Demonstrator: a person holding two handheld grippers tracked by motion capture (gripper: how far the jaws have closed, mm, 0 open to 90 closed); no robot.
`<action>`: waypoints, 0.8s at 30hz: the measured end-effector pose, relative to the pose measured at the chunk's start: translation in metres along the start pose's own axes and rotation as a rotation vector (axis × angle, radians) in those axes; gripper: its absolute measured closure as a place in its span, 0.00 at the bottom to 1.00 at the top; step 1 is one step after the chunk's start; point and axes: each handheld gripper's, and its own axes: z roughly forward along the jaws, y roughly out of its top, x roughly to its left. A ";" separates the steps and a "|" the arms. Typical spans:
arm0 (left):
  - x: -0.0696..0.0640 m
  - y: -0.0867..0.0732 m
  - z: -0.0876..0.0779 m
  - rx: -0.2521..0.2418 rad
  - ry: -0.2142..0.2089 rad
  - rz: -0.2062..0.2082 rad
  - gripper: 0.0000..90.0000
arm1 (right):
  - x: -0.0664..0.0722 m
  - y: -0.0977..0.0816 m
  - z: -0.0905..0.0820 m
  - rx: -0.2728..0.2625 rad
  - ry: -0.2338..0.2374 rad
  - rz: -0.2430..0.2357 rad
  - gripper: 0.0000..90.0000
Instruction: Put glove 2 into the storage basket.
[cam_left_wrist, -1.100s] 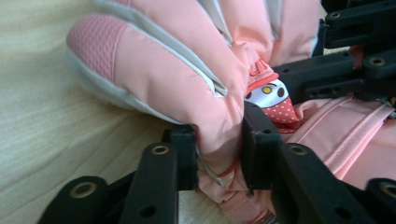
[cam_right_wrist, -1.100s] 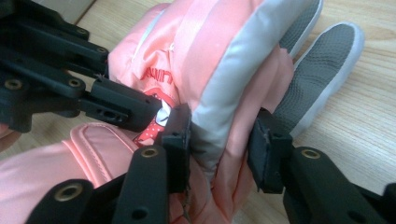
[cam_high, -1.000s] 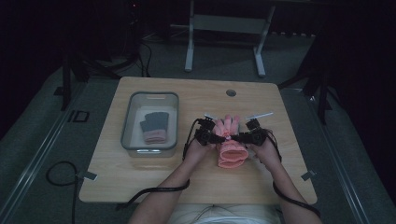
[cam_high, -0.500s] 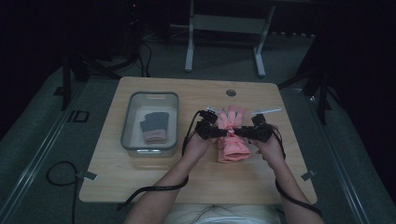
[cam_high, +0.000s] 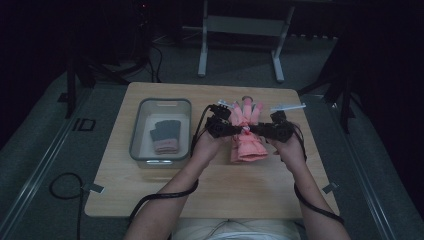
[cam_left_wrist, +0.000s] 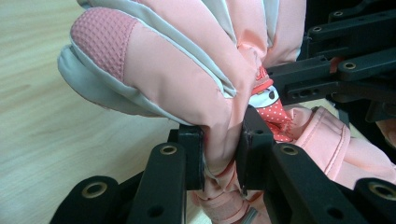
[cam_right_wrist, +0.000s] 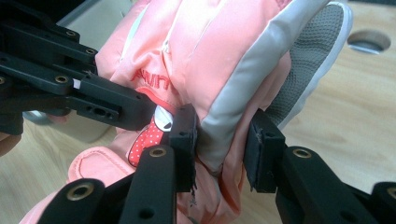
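Where claws hide it: snowman patch (cam_left_wrist: 264, 95)

I count one pink glove (cam_high: 246, 135), pinched by my two claws, the left claw (cam_high: 235, 131) and the right claw (cam_high: 256, 129). One clear bin (cam_high: 145, 150) sits on the one tabletop (cam_high: 210, 185), and I see one dark glove (cam_high: 165, 136) inside it.
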 end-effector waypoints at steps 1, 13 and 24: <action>0.000 0.002 -0.003 -0.002 0.007 0.007 0.83 | 0.001 0.003 -0.001 -0.006 0.001 -0.006 0.75; 0.010 0.011 -0.043 -0.029 0.053 0.004 0.83 | 0.027 0.035 0.004 -0.034 0.034 -0.053 0.75; 0.023 0.012 -0.078 -0.056 0.091 -0.012 0.83 | 0.054 0.062 0.013 -0.039 0.047 -0.107 0.75</action>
